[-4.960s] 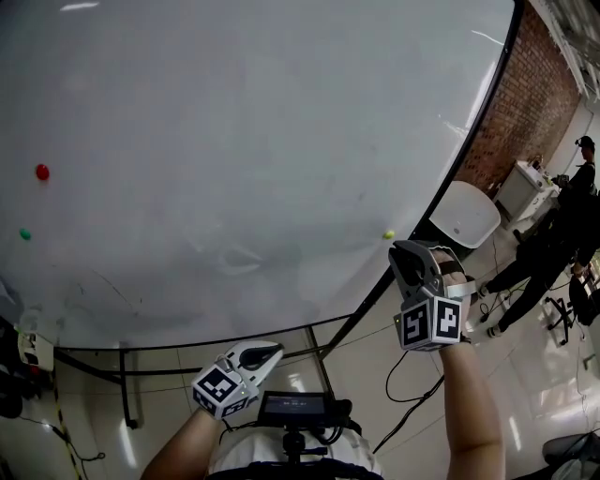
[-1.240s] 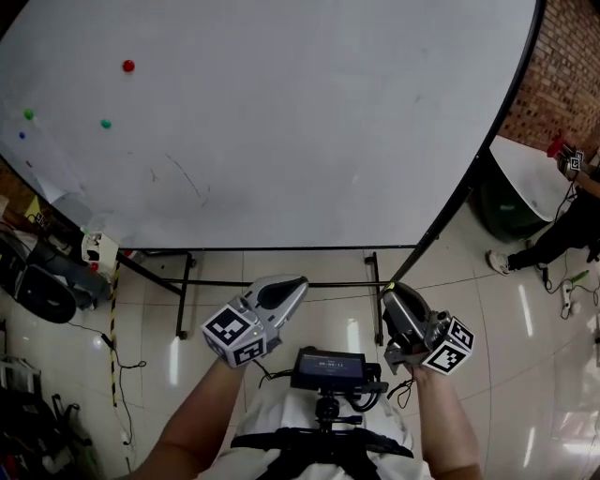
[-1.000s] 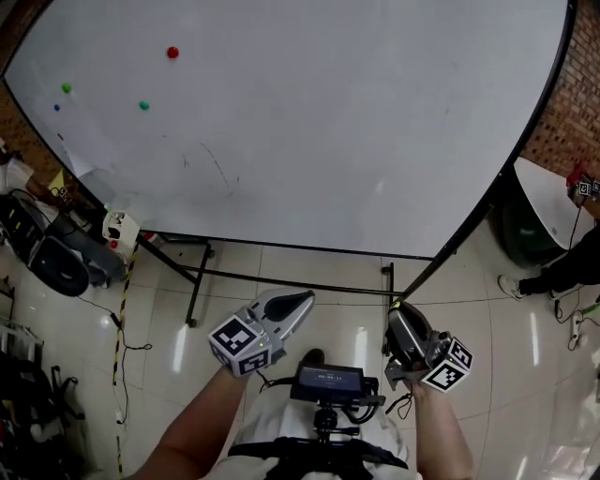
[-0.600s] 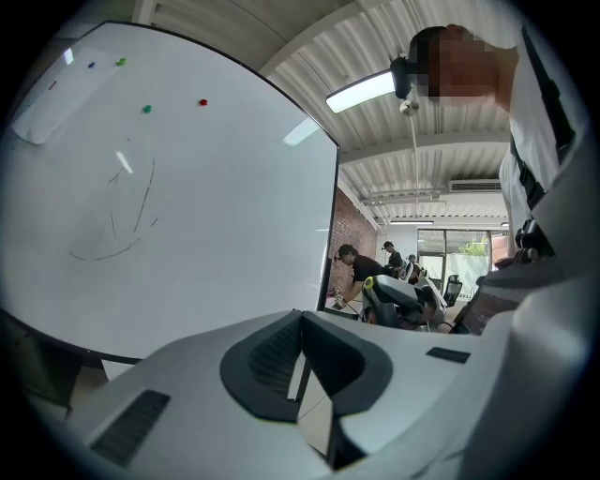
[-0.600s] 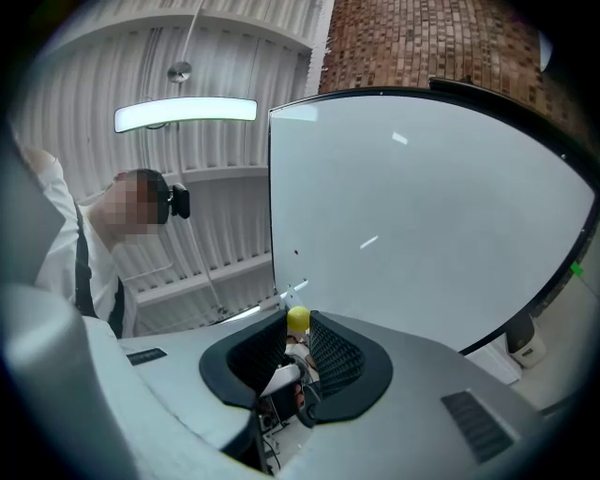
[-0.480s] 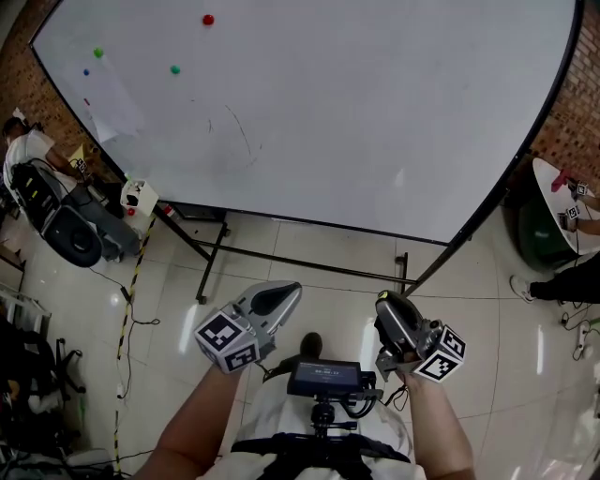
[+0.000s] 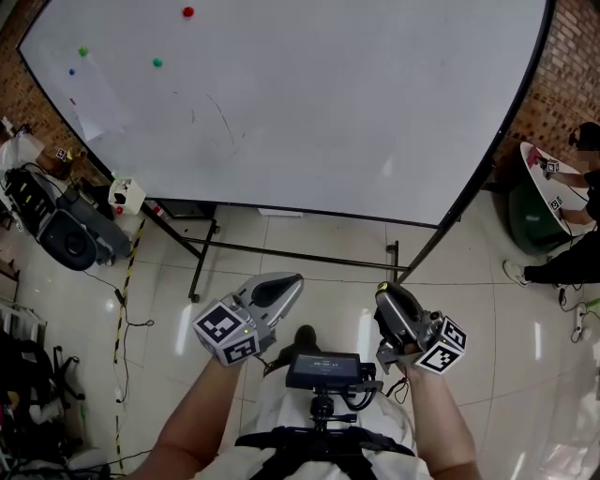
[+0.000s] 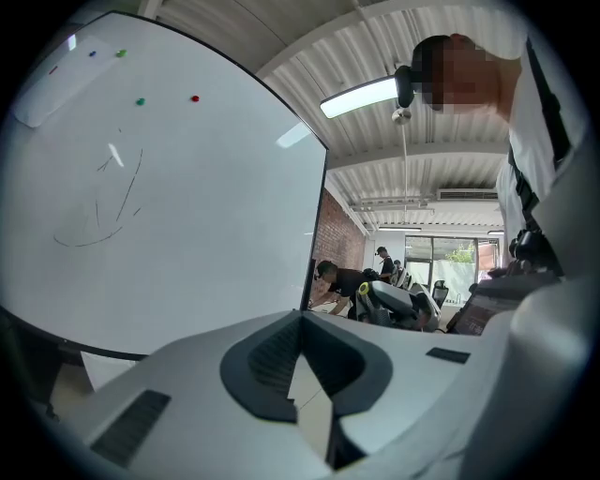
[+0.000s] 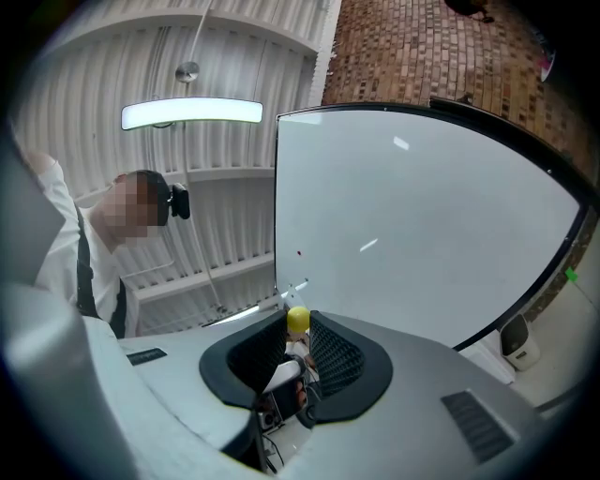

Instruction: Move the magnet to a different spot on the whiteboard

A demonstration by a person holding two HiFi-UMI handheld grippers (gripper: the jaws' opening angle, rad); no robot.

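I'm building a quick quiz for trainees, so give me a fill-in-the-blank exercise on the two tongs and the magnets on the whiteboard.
1. The held magnet pinched at the tips of the right tongs is ___ in colour.
2. The left tongs are shut and hold ___.
3. On the whiteboard, the topmost magnet in the head view is ___.

Missing words: yellow; nothing; red.
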